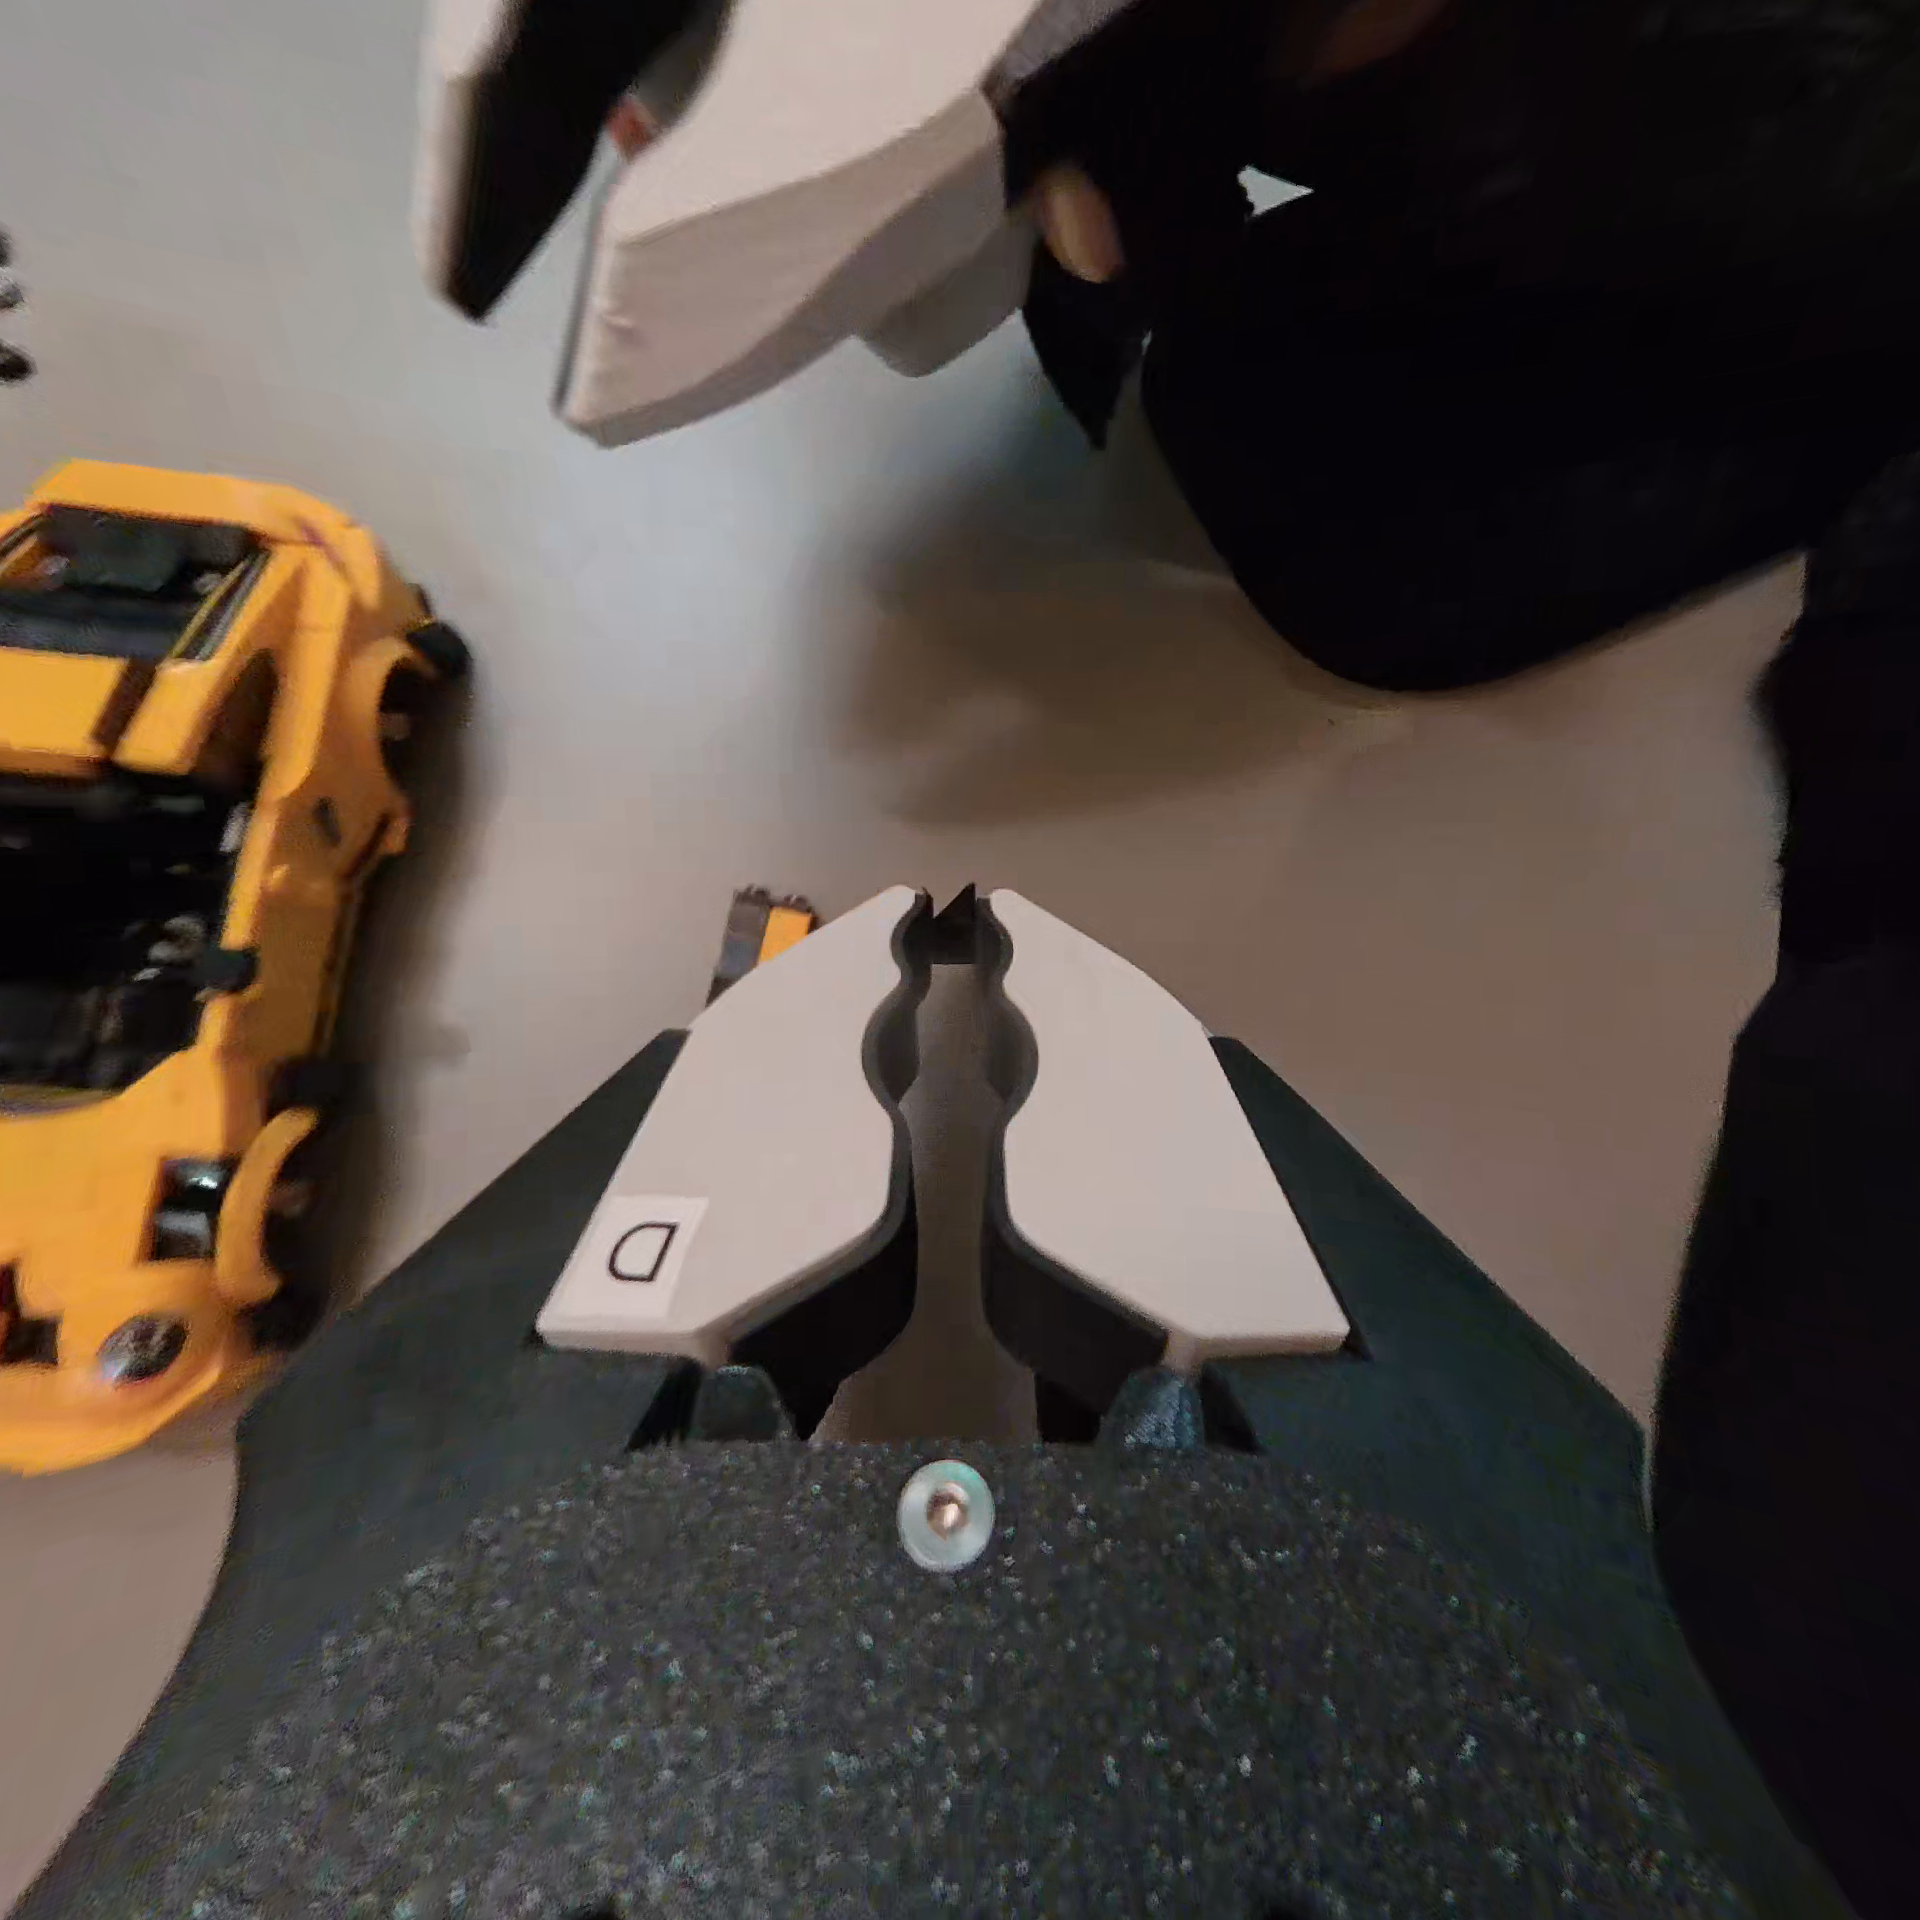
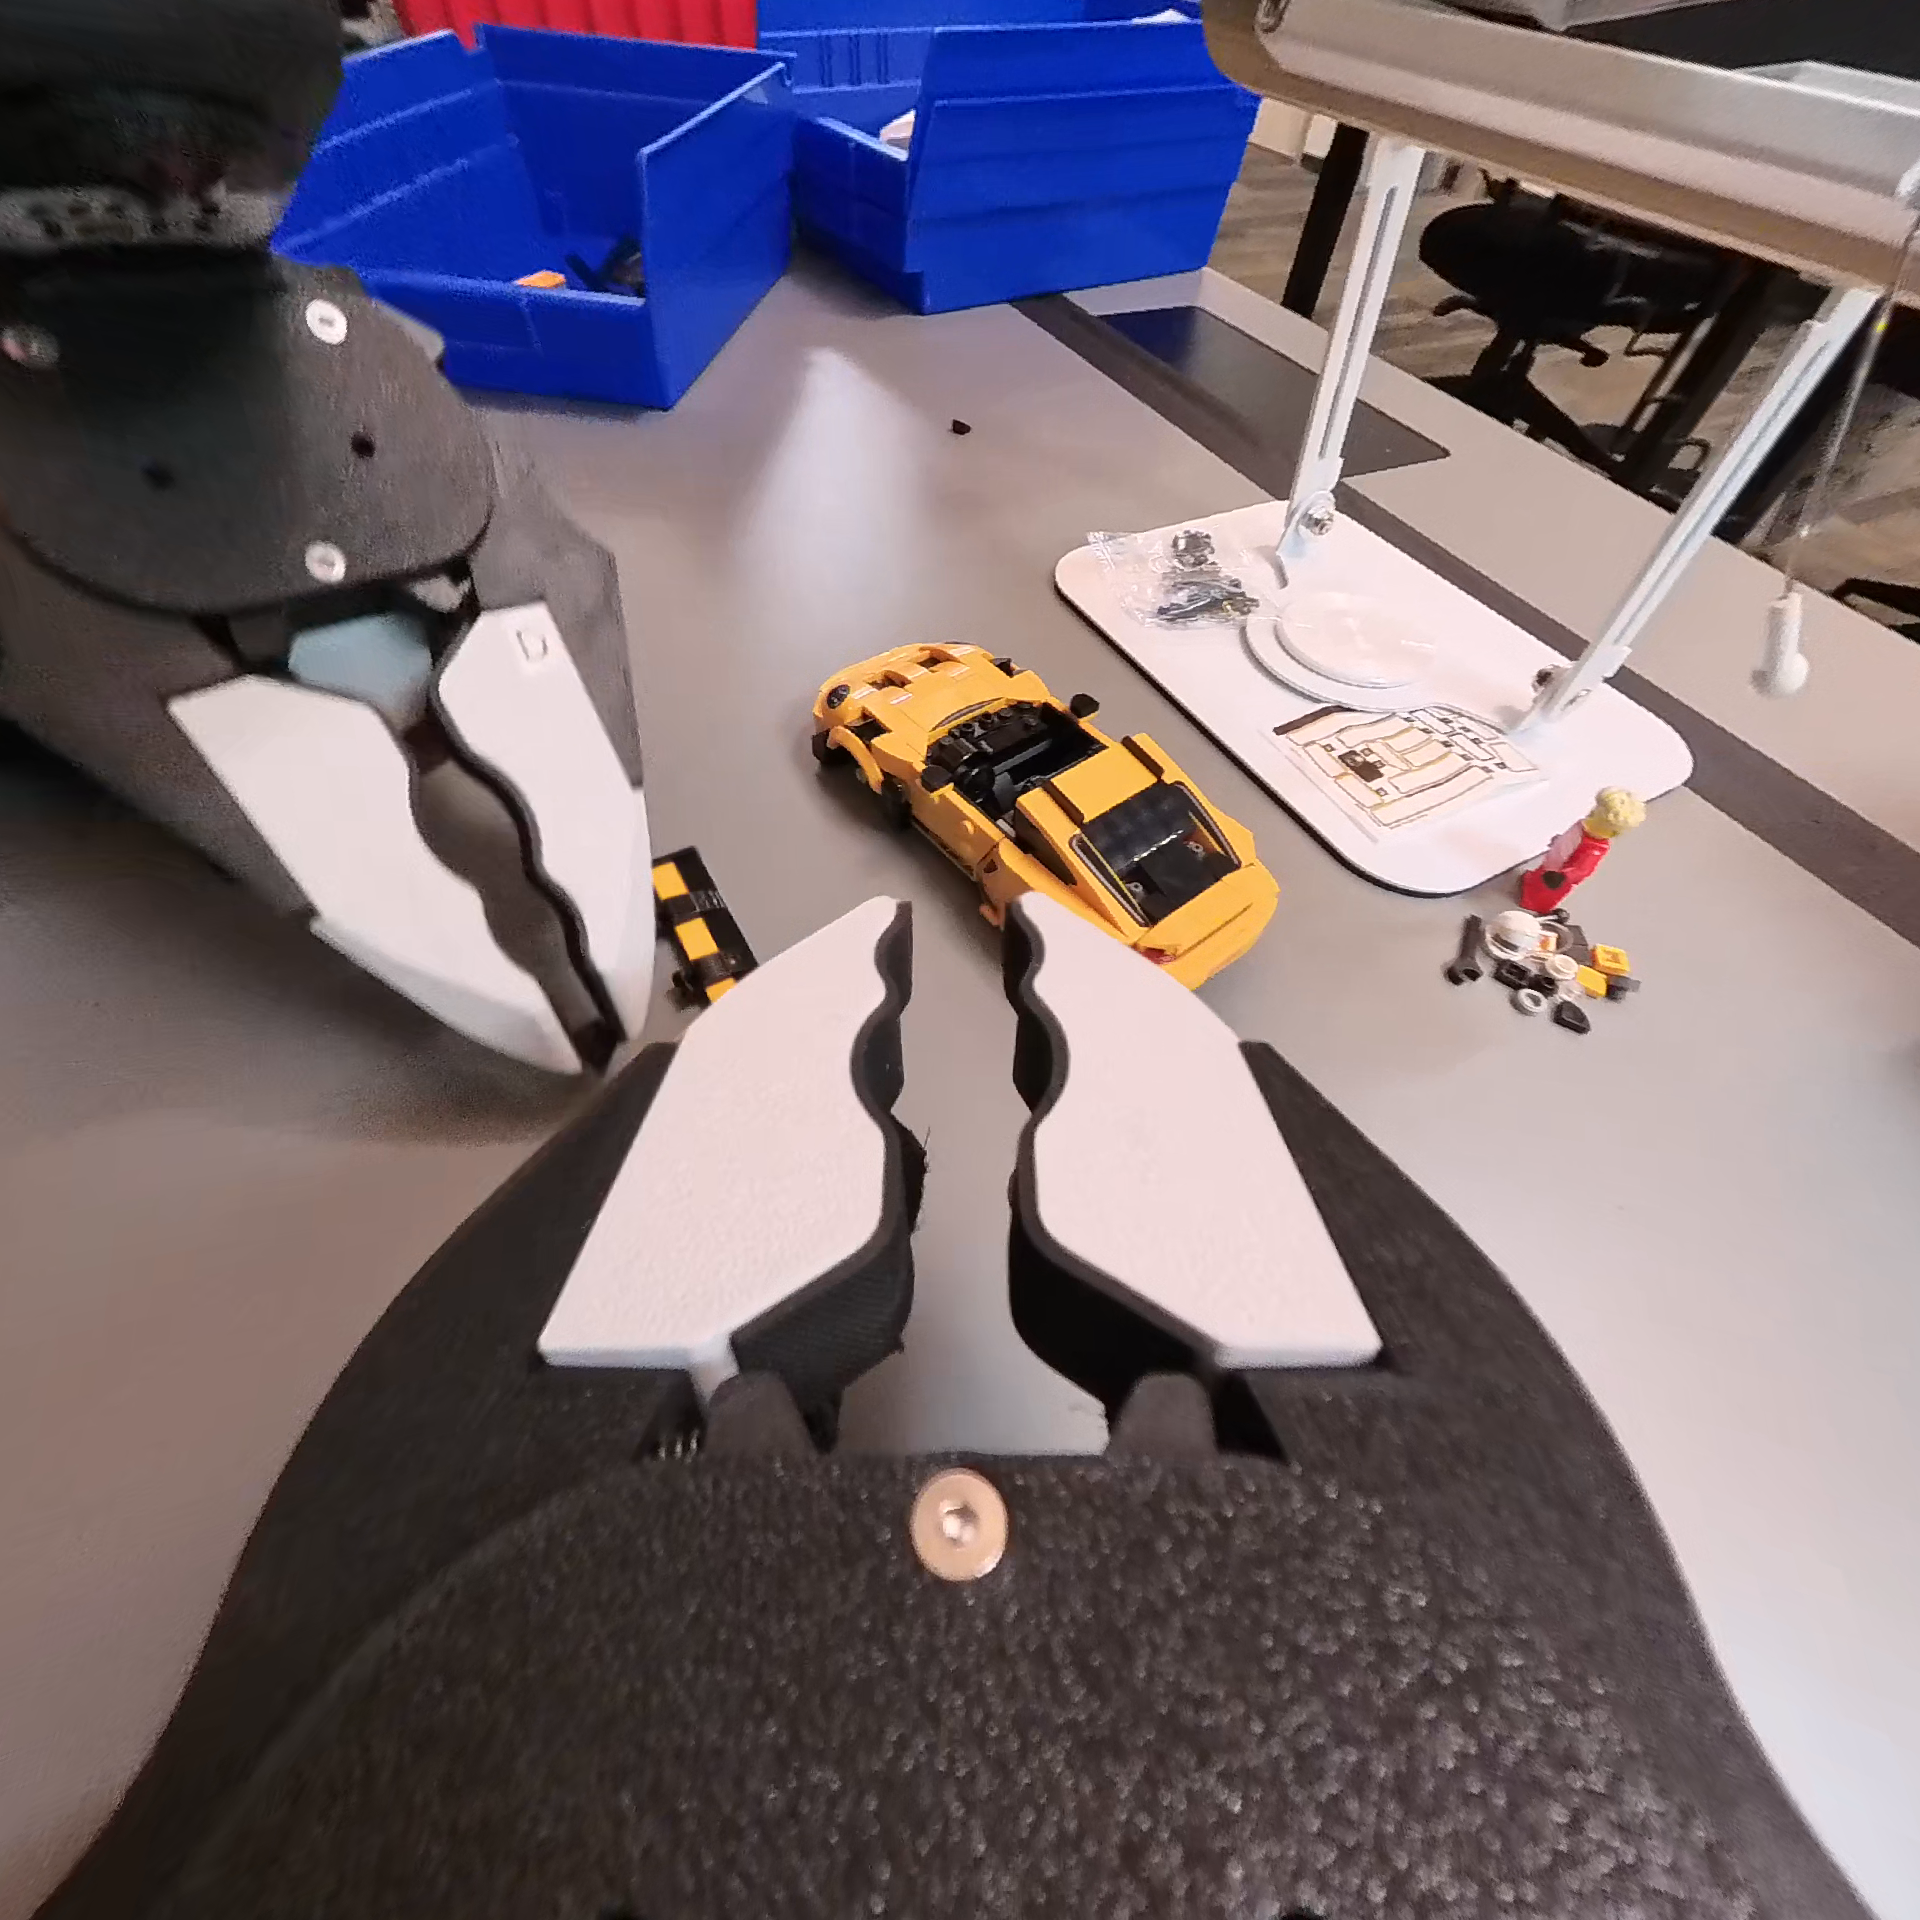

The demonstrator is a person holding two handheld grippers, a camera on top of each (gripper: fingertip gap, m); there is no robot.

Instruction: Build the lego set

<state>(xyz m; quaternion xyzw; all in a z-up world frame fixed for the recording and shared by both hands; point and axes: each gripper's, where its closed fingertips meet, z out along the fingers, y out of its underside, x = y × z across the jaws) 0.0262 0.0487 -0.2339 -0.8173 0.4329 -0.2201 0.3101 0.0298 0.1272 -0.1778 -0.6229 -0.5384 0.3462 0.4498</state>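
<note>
Your left gripper (image 1: 956, 914) is pinching a small black lego piece (image 1: 958, 928) right at its tips, the two grey-white fingers (image 1: 790, 1101) drawn in tight on it above the grey tabletop (image 1: 1351, 935). Just beyond the left finger's tip, a flat yellow-and-black striped lego panel (image 1: 764, 930) is lying on the table, partly hidden behind that finger. Farther off to the left of this claw, the yellow brick-built lego sports car (image 1: 177, 935) is sitting on the table with its black interior showing.

Your right gripper (image 2: 956, 925) is hovering with its fingers apart and nothing between them. The car (image 2: 1039, 810) is lying just ahead of its tips, slightly to the right. The striped panel (image 2: 701, 925) is resting just ahead and to the left, between this claw and the left gripper (image 2: 597, 1029), whose tips are pointing down close to the table. Well to the right, a small heap of loose lego bits (image 2: 1548, 961) and a red minifigure with yellow hair (image 2: 1579, 847) are sitting beside the white lamp base (image 2: 1195, 582). Far ahead, blue plastic bins (image 2: 582, 208) are standing at the table's back.
</note>
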